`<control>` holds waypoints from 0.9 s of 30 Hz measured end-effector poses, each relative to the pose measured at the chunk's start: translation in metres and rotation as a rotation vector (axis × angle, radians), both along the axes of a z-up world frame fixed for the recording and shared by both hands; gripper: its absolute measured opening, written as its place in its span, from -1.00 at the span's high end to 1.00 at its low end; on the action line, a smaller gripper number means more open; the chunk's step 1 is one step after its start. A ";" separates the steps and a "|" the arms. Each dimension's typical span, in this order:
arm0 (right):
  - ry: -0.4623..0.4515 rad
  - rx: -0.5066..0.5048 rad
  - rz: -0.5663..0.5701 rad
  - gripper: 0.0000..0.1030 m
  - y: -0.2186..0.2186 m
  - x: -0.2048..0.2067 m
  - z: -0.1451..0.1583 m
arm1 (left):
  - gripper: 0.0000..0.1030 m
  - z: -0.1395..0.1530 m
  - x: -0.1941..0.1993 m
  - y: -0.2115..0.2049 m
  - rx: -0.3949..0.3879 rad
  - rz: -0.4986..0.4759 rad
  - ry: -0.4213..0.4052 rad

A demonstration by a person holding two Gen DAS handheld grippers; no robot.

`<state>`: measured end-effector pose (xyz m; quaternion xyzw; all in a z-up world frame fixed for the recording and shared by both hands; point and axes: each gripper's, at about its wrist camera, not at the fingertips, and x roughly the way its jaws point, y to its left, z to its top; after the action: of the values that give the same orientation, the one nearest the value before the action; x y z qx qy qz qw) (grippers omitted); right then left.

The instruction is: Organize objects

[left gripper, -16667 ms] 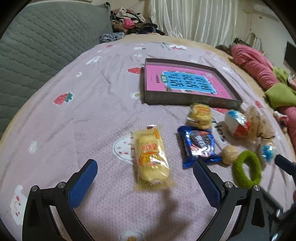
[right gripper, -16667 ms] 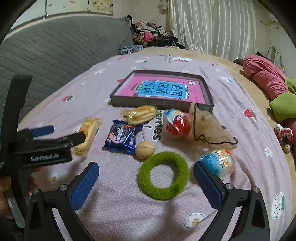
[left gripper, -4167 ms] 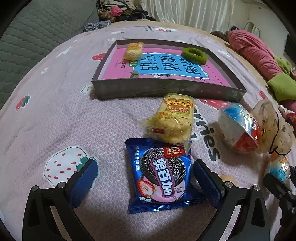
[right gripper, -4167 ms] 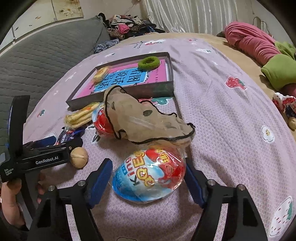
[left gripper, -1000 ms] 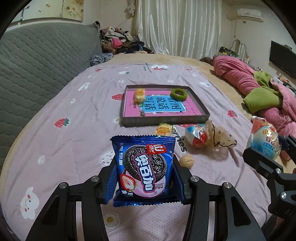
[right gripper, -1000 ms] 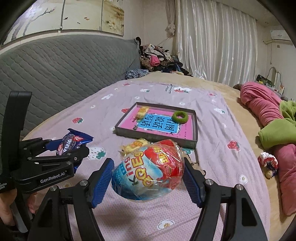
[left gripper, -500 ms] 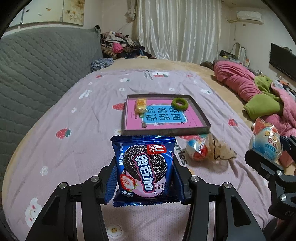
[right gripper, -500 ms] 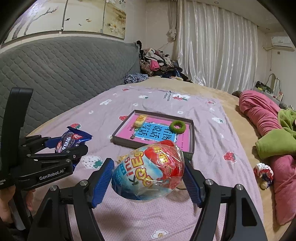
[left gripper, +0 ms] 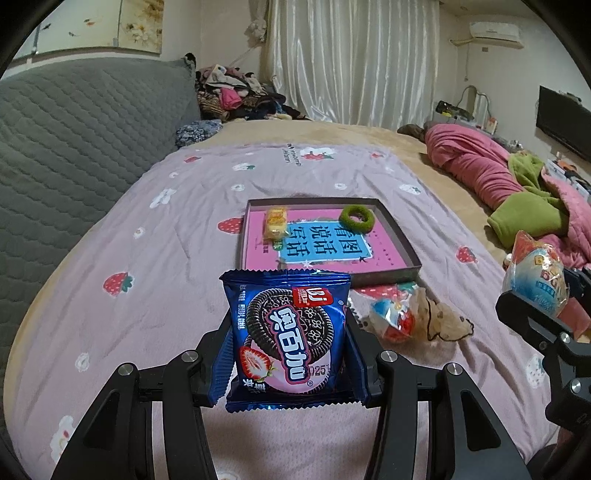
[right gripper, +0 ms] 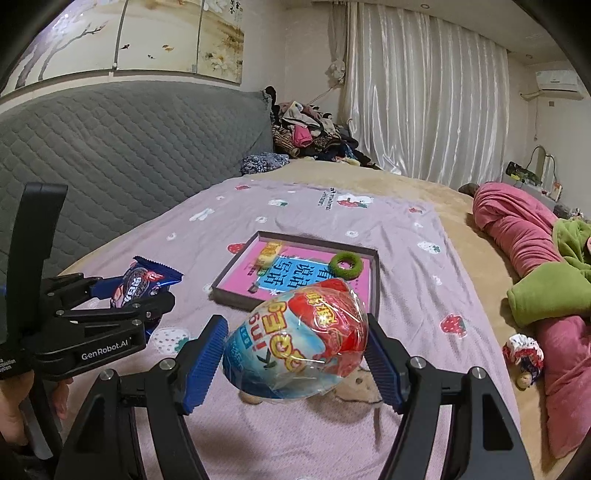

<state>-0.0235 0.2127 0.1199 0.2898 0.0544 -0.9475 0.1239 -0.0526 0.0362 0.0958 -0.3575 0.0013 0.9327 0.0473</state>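
Between left hand-held gripper pads: cookie packet

A lilac bedsheet printed with strawberries covers the bed. A grey quilted headboard runs along its left side. At the far end a heap of clothes lies beside white pleated curtains. A painted panel with branches and blossoms hangs above the headboard. On the right, a pink blanket and a green blanket lie bunched together. An air conditioner is mounted high on the wall, and a dark television hangs below it.
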 end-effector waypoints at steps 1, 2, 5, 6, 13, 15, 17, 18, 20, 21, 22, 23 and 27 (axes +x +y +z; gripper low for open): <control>0.001 0.002 -0.002 -0.40 0.001 -0.003 0.001 | -0.04 0.000 -0.004 0.001 0.000 -0.004 -0.001; 0.003 0.004 -0.003 -0.40 0.002 -0.007 0.002 | -0.03 0.000 -0.008 0.002 -0.002 -0.005 0.000; 0.004 0.009 -0.003 -0.40 0.003 -0.019 0.004 | -0.04 0.001 -0.022 0.005 -0.006 -0.008 -0.006; 0.005 0.012 -0.004 -0.40 0.004 -0.022 0.005 | -0.04 0.001 -0.027 0.006 -0.001 -0.012 -0.010; 0.003 0.021 -0.009 -0.40 0.007 -0.052 0.009 | -0.04 0.004 -0.056 0.010 -0.012 -0.014 -0.012; -0.003 0.025 -0.008 -0.40 0.008 -0.062 0.010 | -0.03 0.006 -0.065 0.012 -0.013 -0.015 -0.009; -0.014 0.020 -0.006 -0.40 0.009 -0.072 0.012 | -0.04 0.008 -0.076 0.013 -0.014 -0.019 -0.010; -0.016 0.015 -0.006 -0.40 0.009 -0.076 0.013 | -0.03 0.009 -0.079 0.013 -0.014 -0.015 -0.009; -0.013 0.016 -0.006 -0.40 0.011 -0.085 0.015 | -0.04 0.011 -0.090 0.012 -0.008 -0.015 -0.011; -0.013 0.017 -0.008 -0.40 0.012 -0.089 0.016 | -0.04 0.012 -0.094 0.012 -0.007 -0.012 -0.011; -0.012 0.015 -0.009 -0.40 0.012 -0.094 0.018 | -0.04 0.014 -0.100 0.012 -0.010 -0.014 -0.011; -0.013 0.012 -0.008 -0.40 0.013 -0.099 0.019 | -0.04 0.015 -0.104 0.012 -0.011 -0.011 -0.009; -0.002 0.012 -0.013 -0.40 0.015 -0.118 0.024 | -0.04 0.017 -0.128 0.010 -0.018 -0.009 -0.013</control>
<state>-0.1415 0.2279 0.1441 0.2917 0.0578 -0.9477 0.1159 -0.1808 0.0465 0.1127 -0.3638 0.0112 0.9301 0.0484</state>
